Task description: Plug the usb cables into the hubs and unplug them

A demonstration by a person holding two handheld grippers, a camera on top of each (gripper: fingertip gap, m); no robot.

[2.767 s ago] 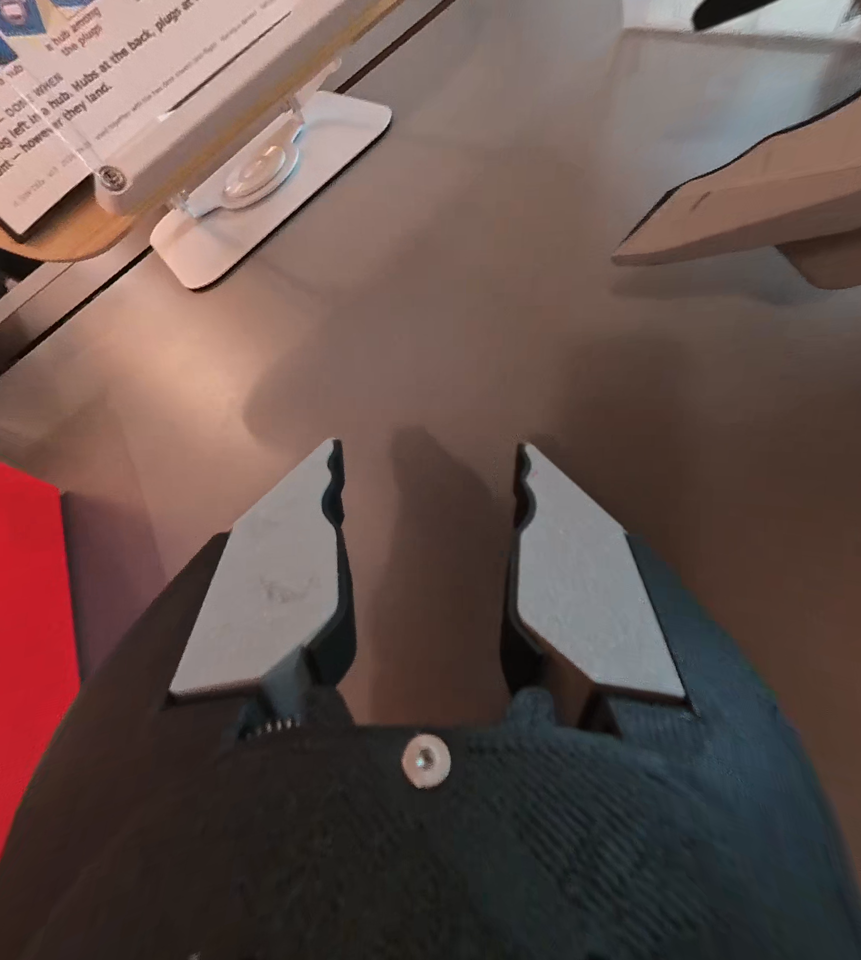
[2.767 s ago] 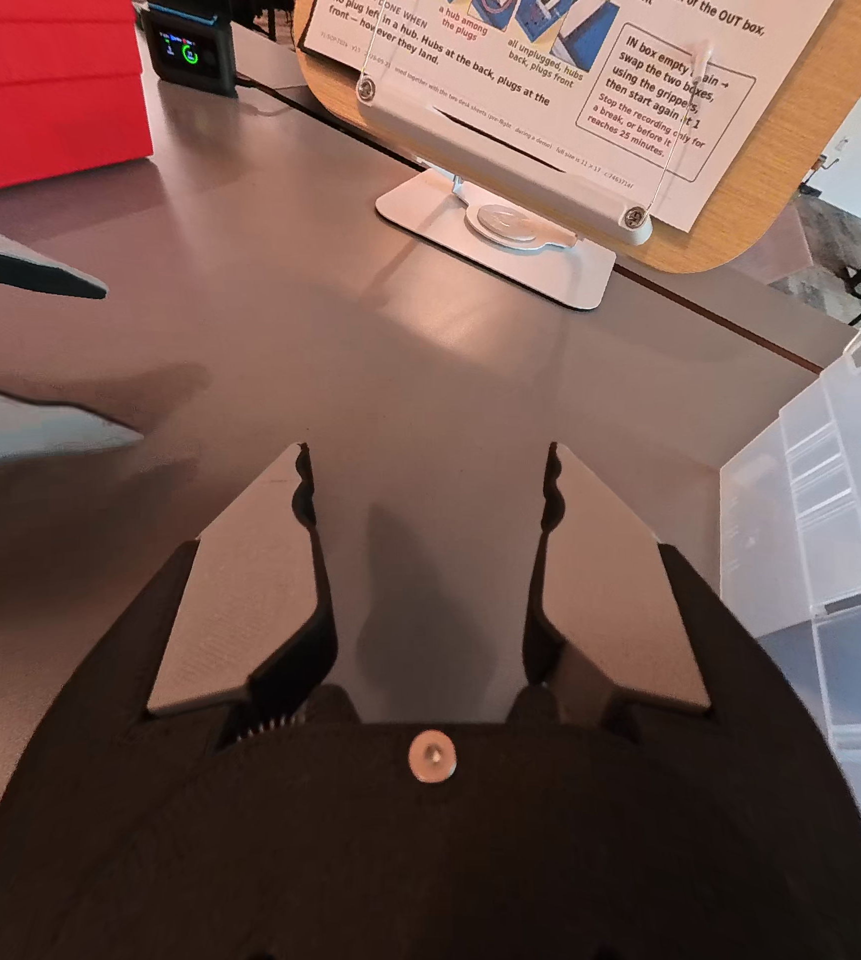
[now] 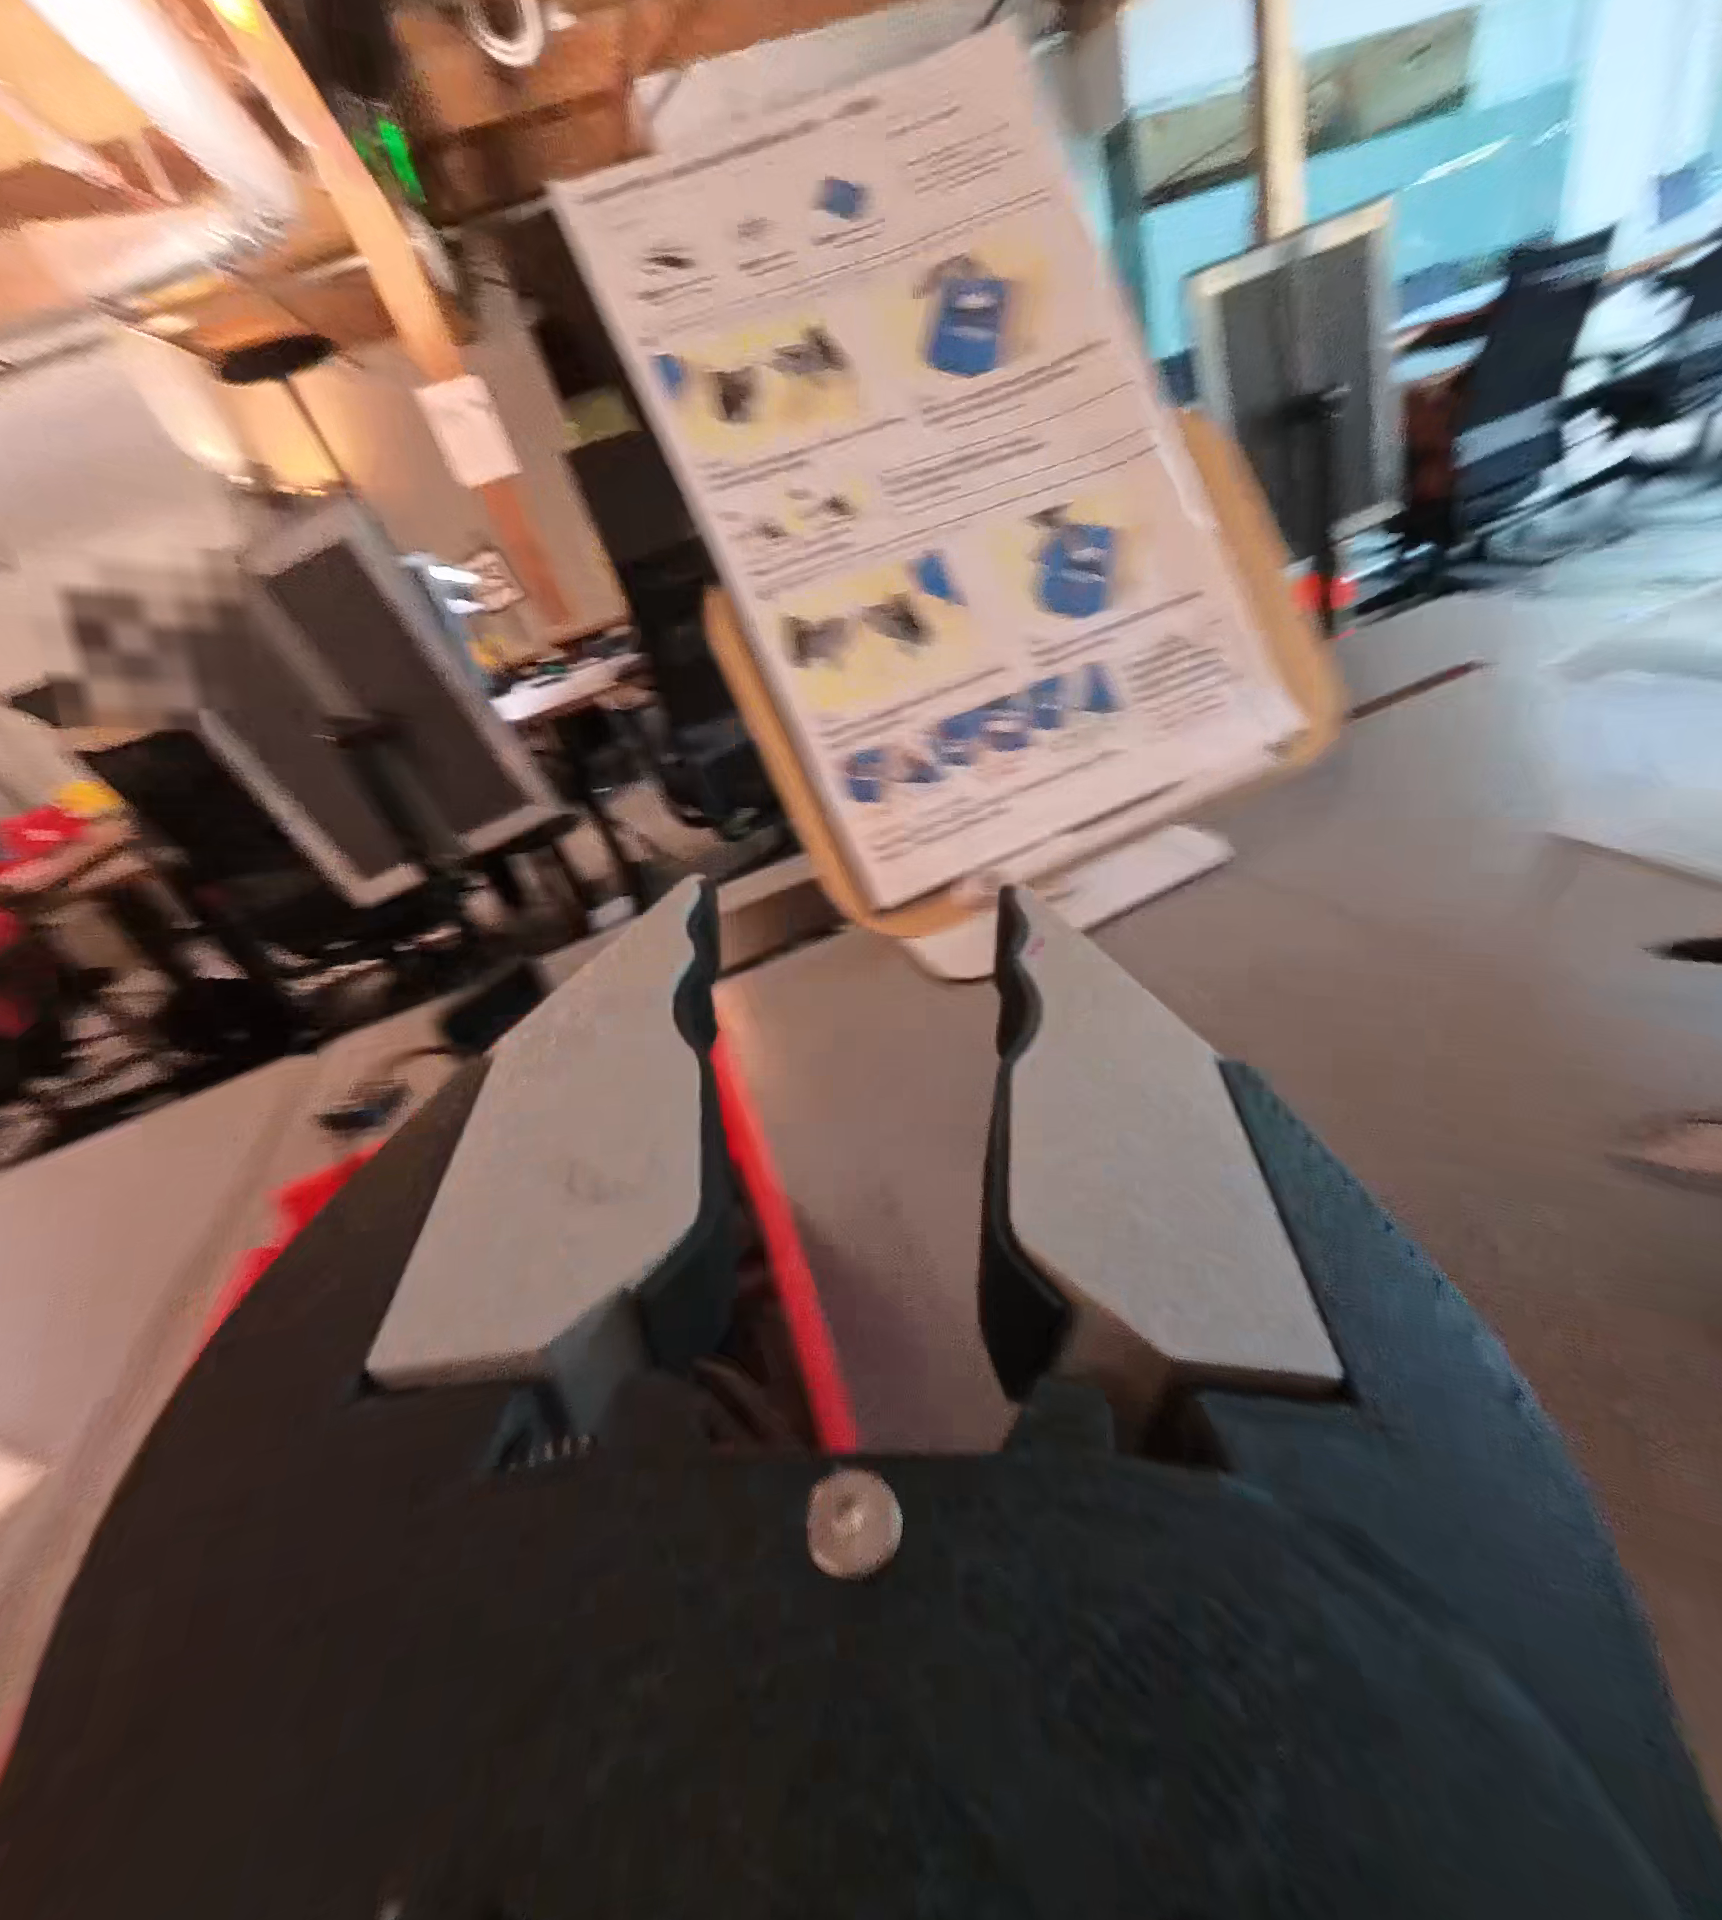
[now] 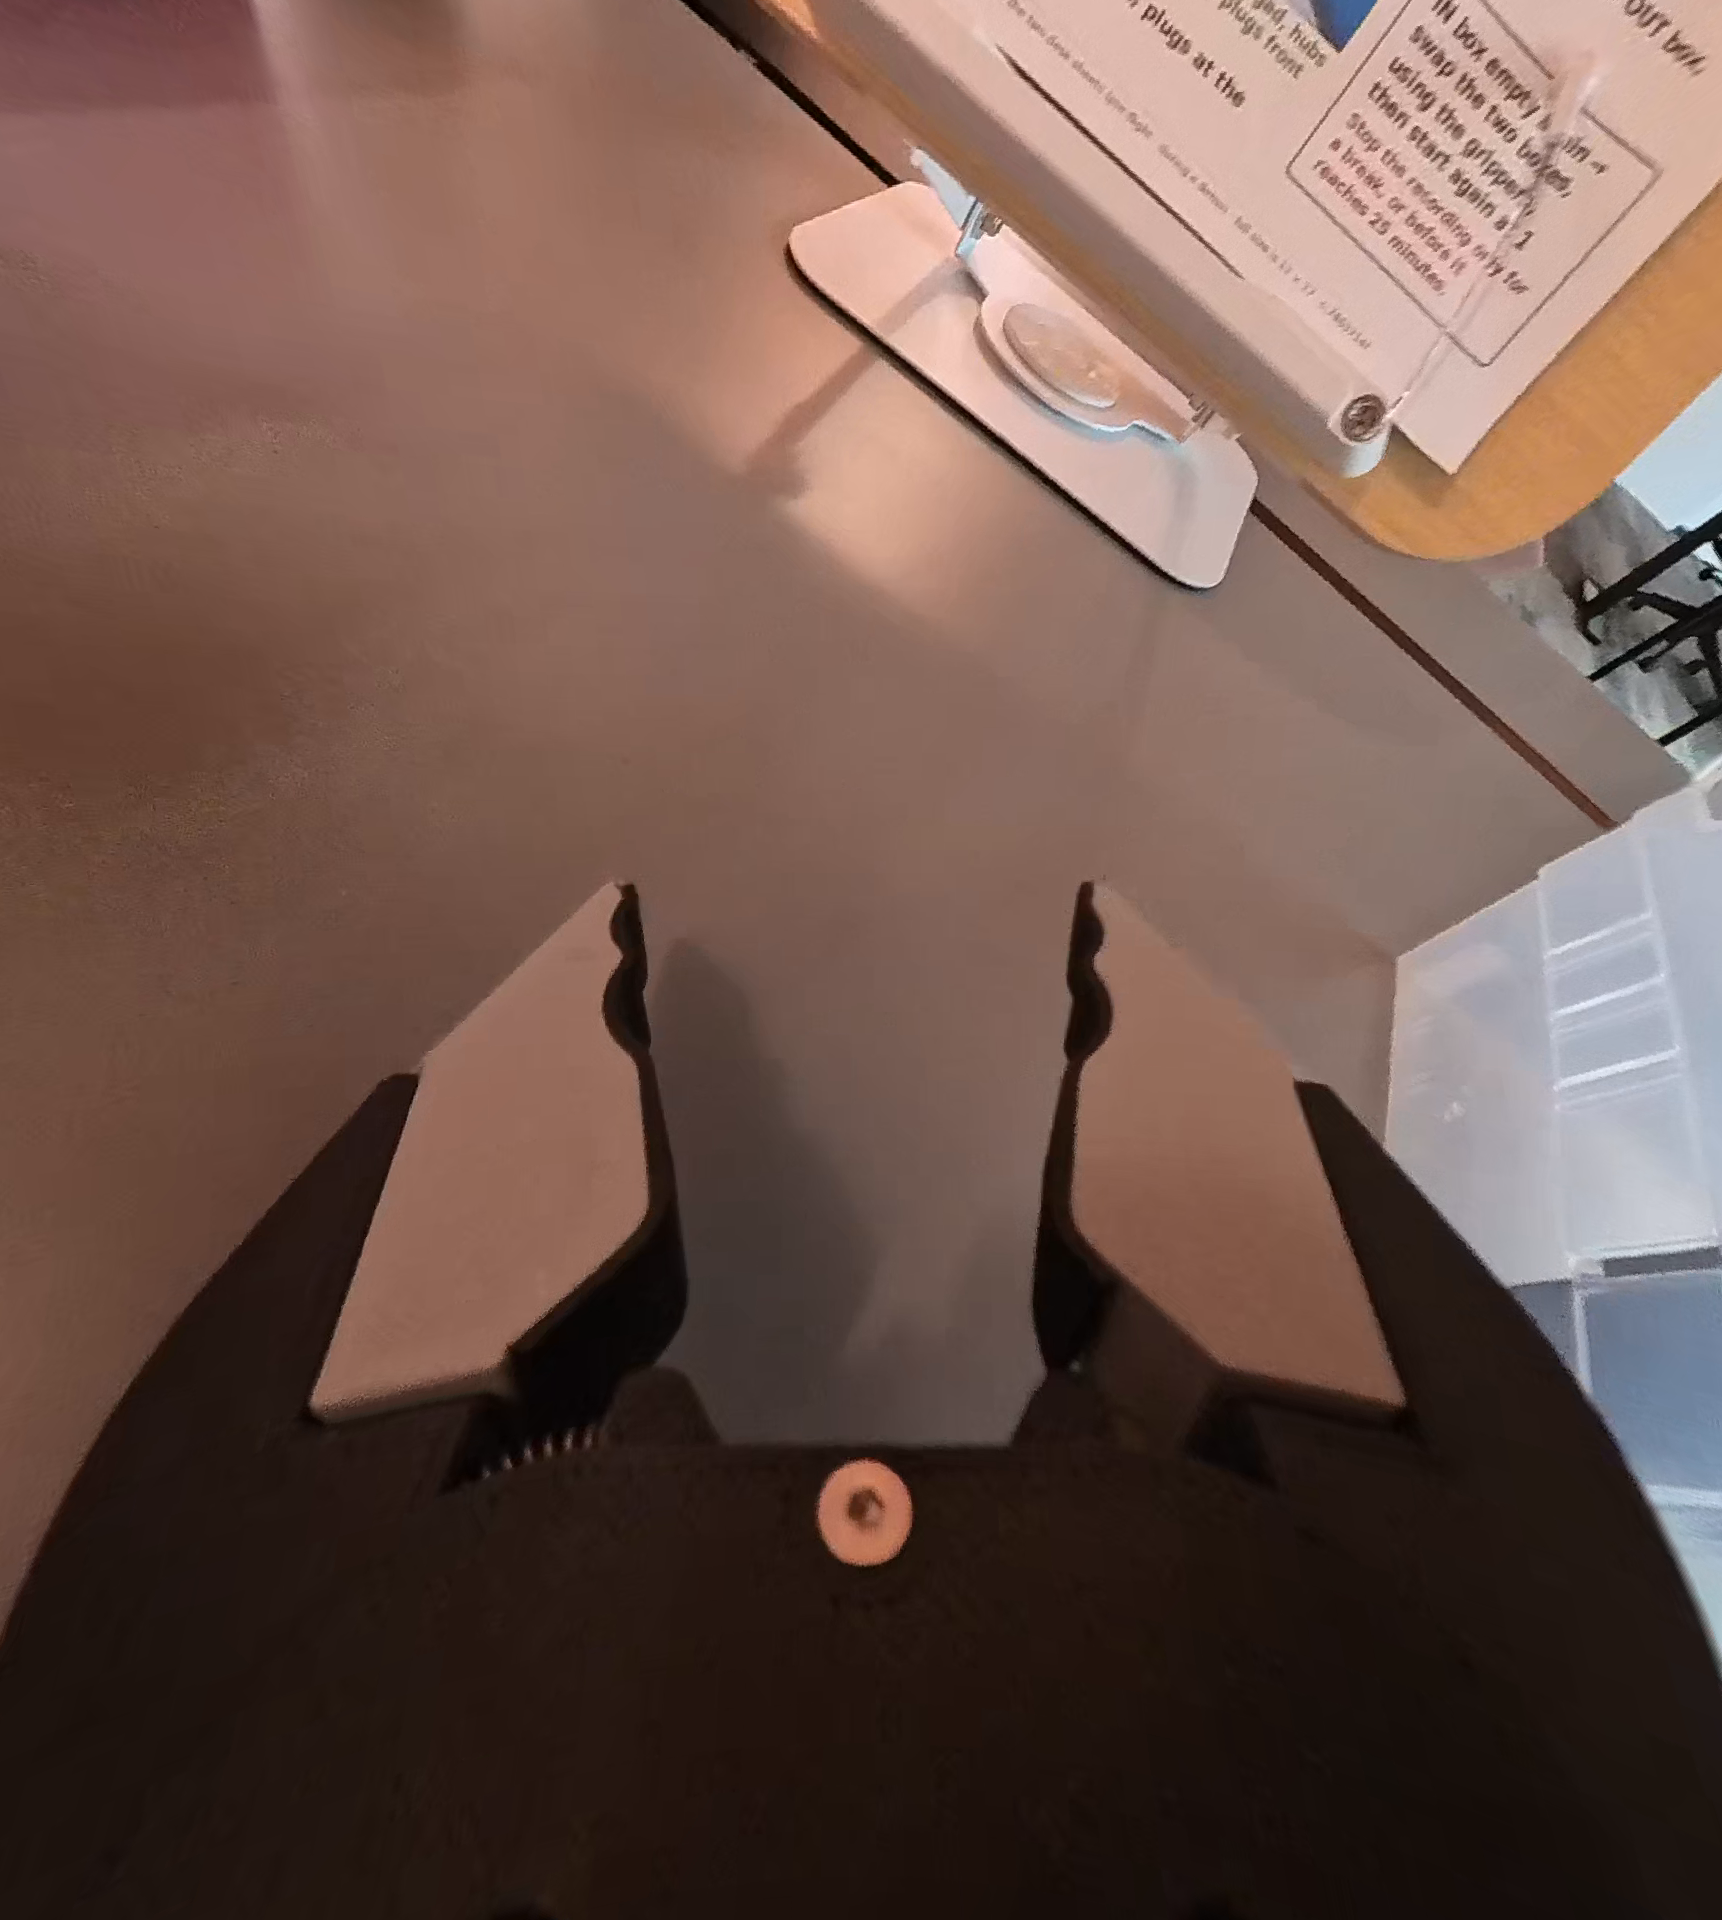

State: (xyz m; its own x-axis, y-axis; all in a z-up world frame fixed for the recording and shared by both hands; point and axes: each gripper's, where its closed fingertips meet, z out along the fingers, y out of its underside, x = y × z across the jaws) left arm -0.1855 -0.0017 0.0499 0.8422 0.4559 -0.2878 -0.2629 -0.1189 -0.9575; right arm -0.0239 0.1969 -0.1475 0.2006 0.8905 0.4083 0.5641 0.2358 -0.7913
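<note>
No usb cable or hub shows in either view. My left gripper (image 3: 852, 914) is open and empty, raised and pointing level across the grey table (image 3: 1356, 1039); the view is blurred. A red box edge (image 3: 784, 1257) shows between its fingers below. My right gripper (image 4: 855, 894) is open and empty, pointing down at the bare grey table (image 4: 421, 675).
An instruction sheet on a wooden board with a white stand (image 3: 950, 520) is at the table's far edge, also in the right wrist view (image 4: 1044, 364). A clear plastic compartment box (image 4: 1615, 1091) sits to the right. Chairs and desks fill the blurred room behind. My hands' fingertips stand some 30 cm from each other.
My left gripper has tilted up from the table to look across the room, over the red box. My right gripper has turned and shifted; the left gripper's fingers have left its view.
</note>
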